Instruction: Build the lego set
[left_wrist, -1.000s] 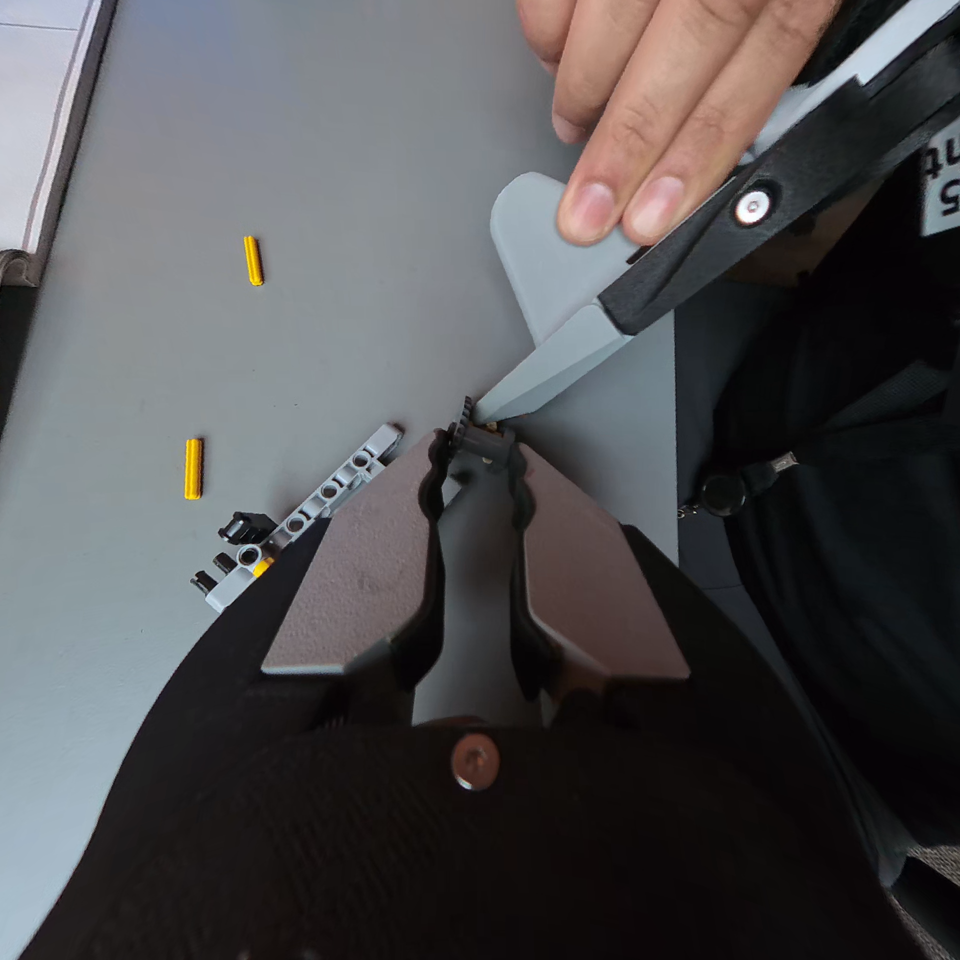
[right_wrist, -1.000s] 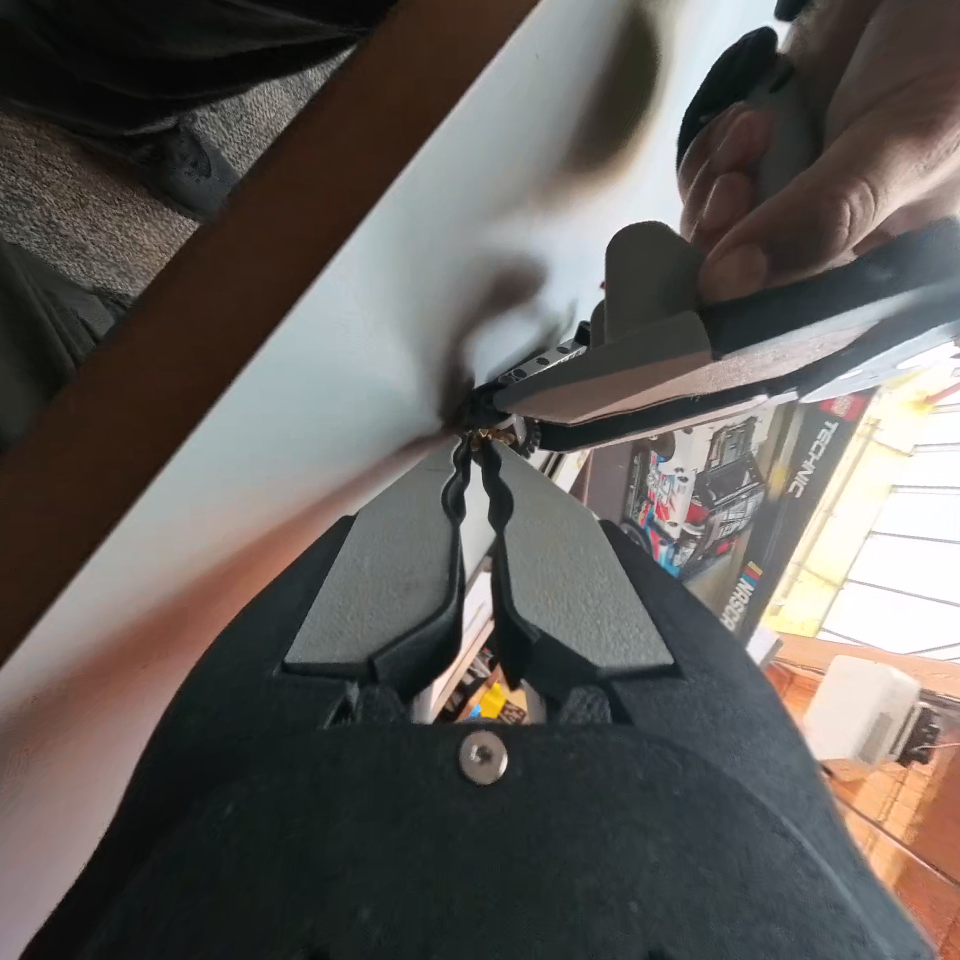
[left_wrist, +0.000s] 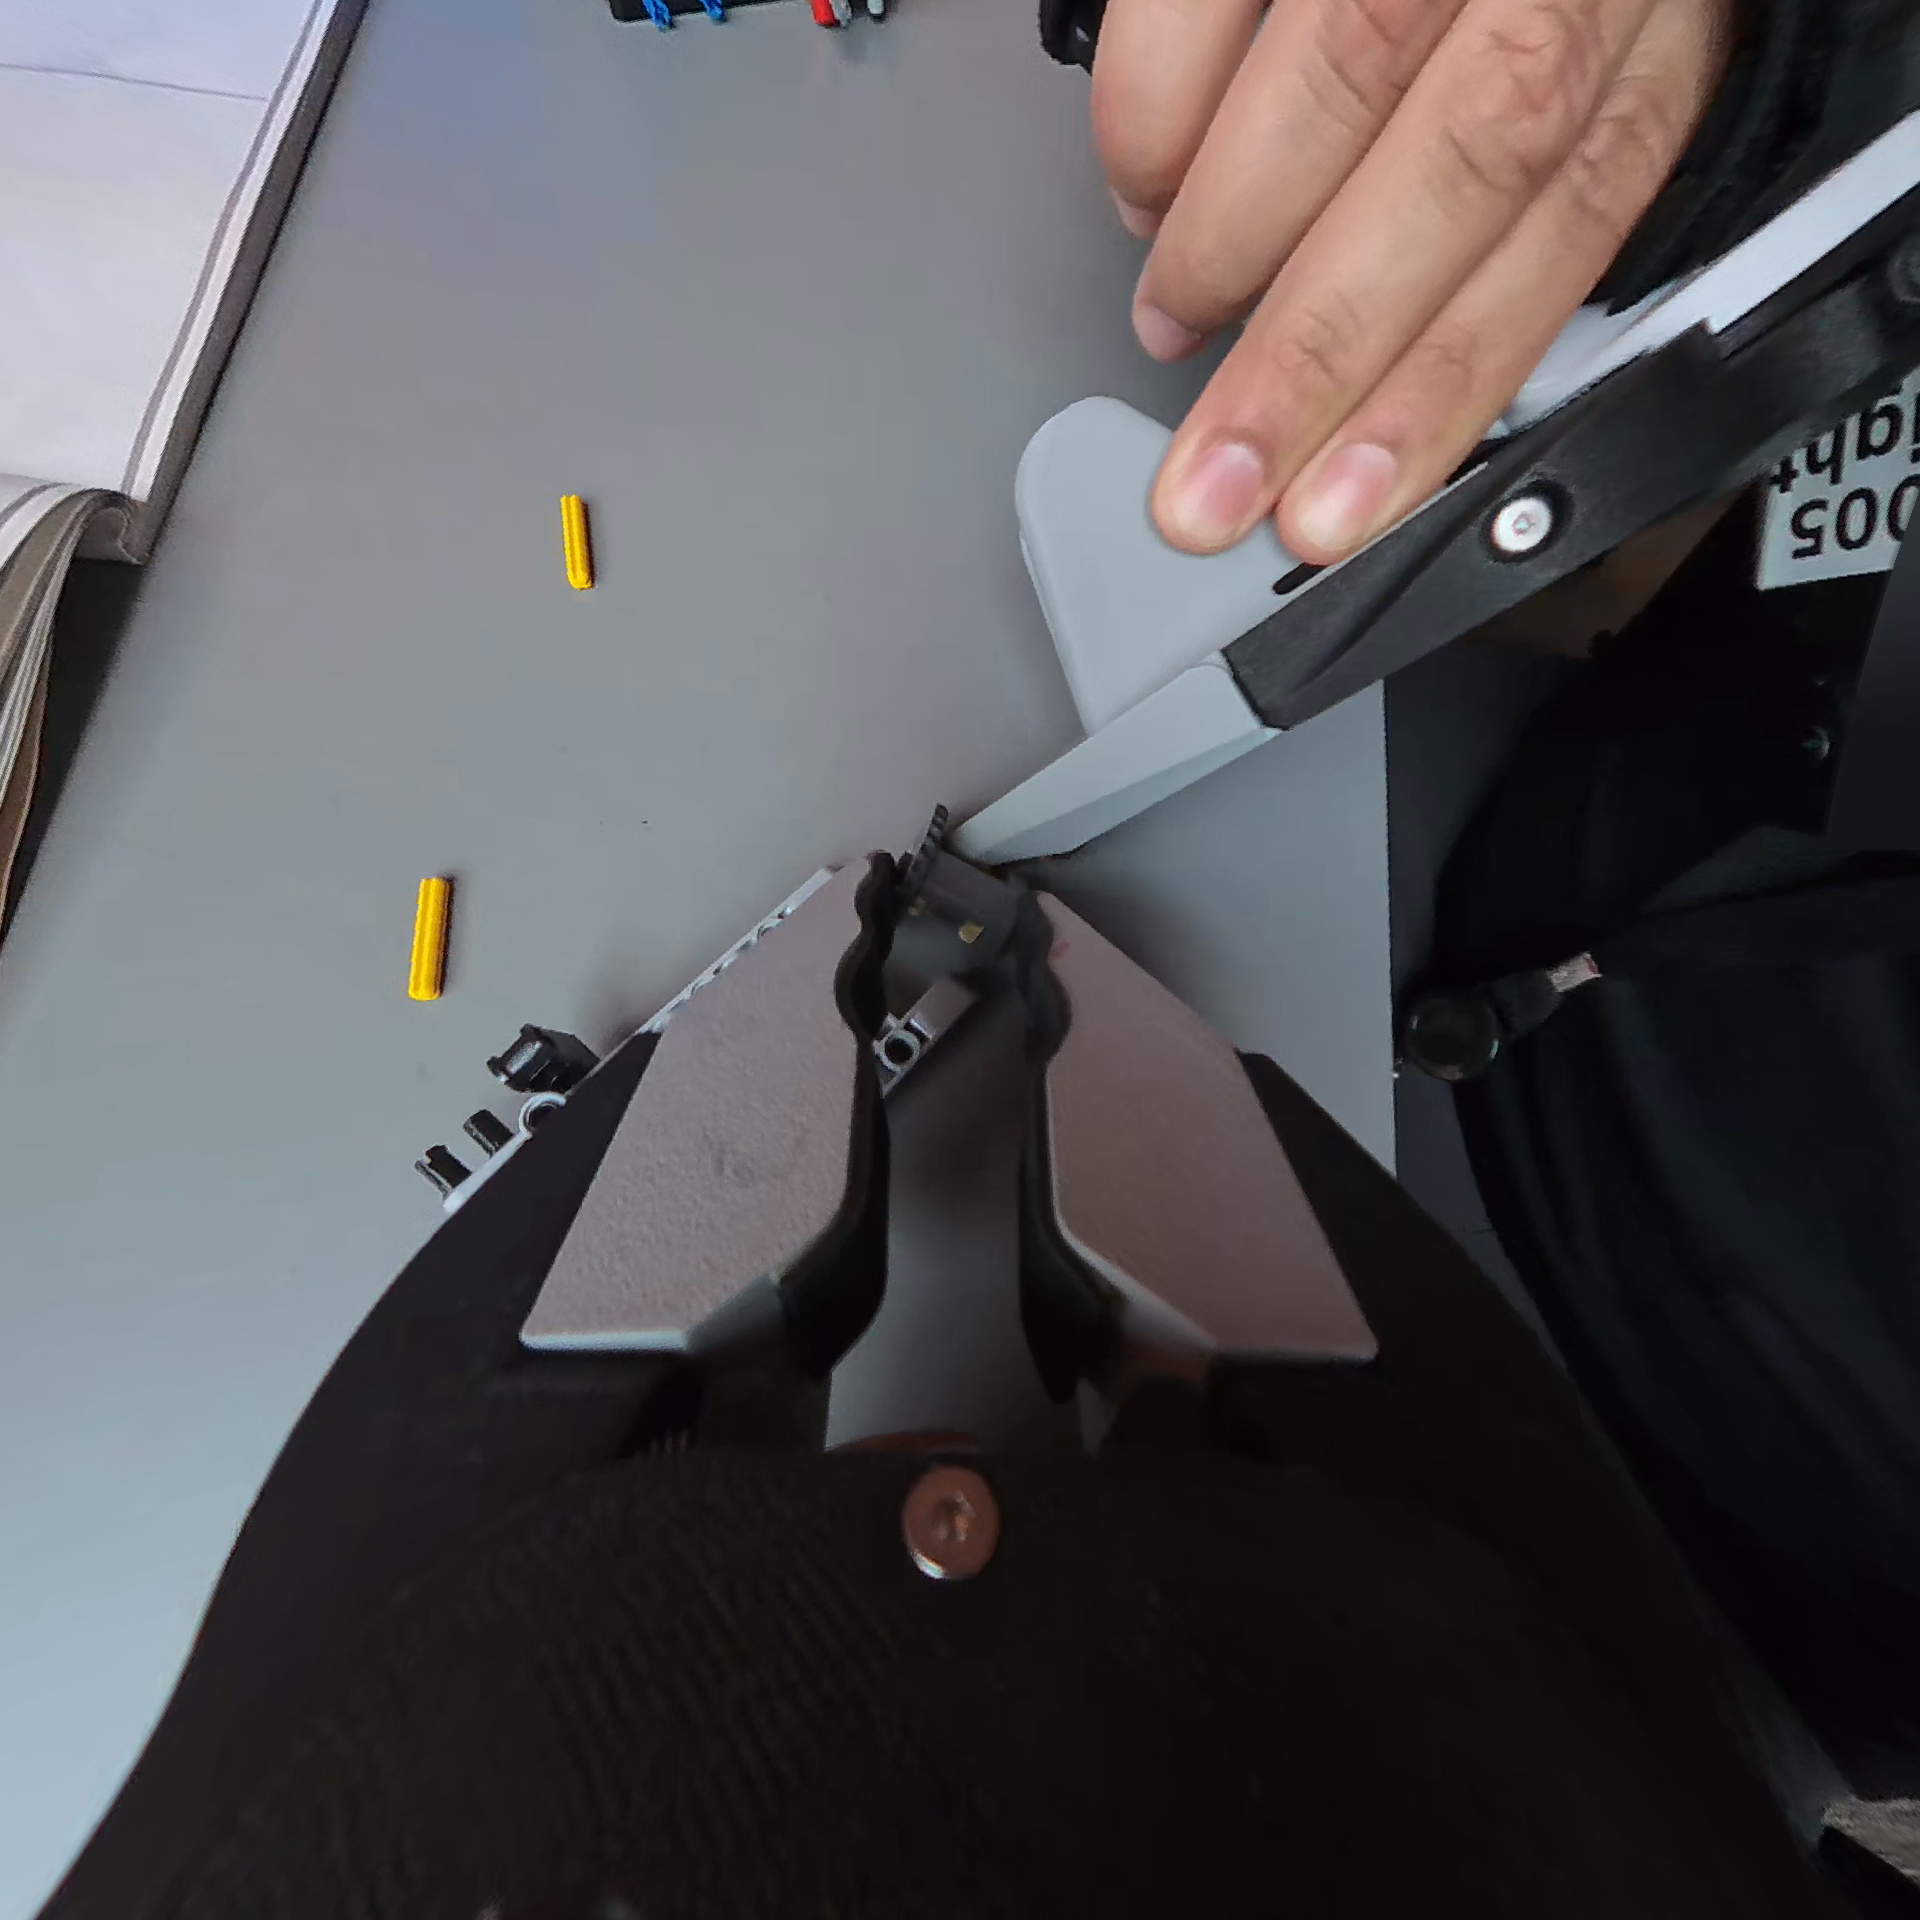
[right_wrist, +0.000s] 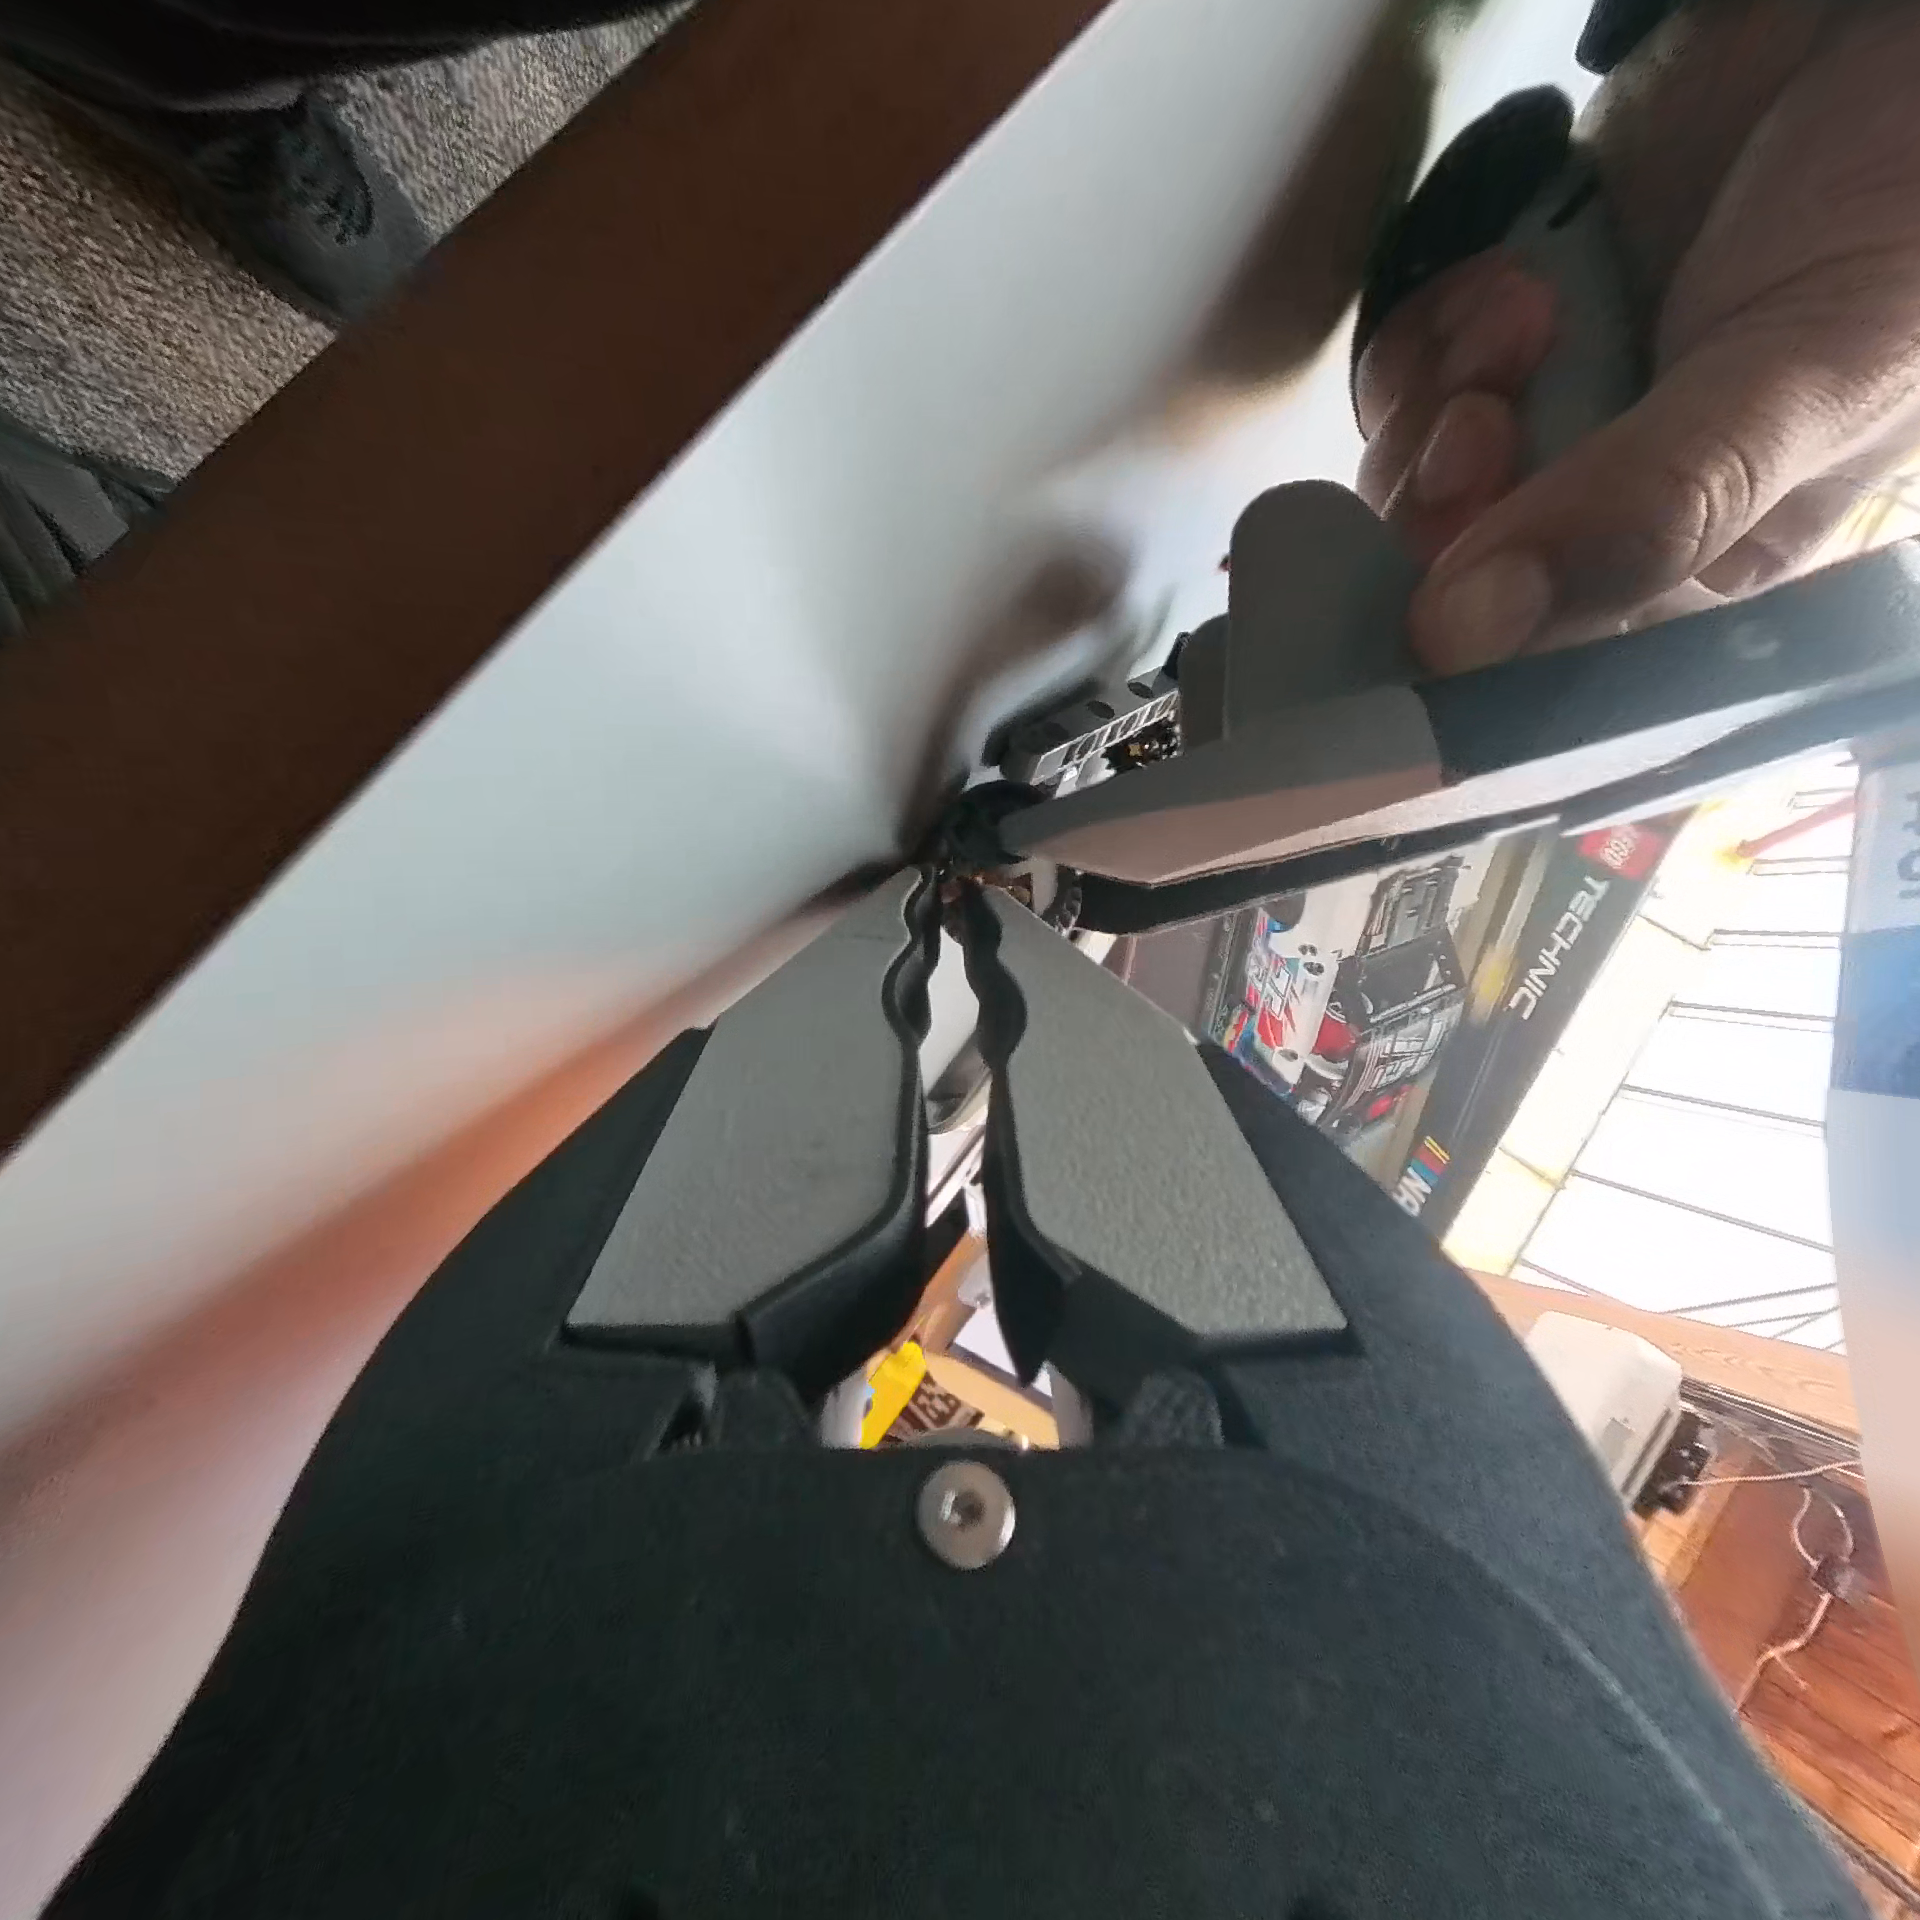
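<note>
Step in hand, as judged: mating a small tan part into the dark gear piece (left_wrist: 951, 909) above the counter (left_wrist: 727, 416). To do it well, line up the axes, push straight, and brace the gear piece against twisting.

Left hand-held gripper (left_wrist: 951, 935): jaws narrow, clamped on the gear piece at the tips. Right hand-held gripper (right_wrist: 951, 914): jaws nearly closed, pinching something small and tan; its identity cannot be told. The grey beam (left_wrist: 914, 1029) lies on the counter beneath the left gripper; two yellow axles (left_wrist: 428, 937) lie well apart.

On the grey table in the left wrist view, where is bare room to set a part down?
Free: between the two yellow axles and the right claw. Crowded: around the left claw and grey beam.
</note>
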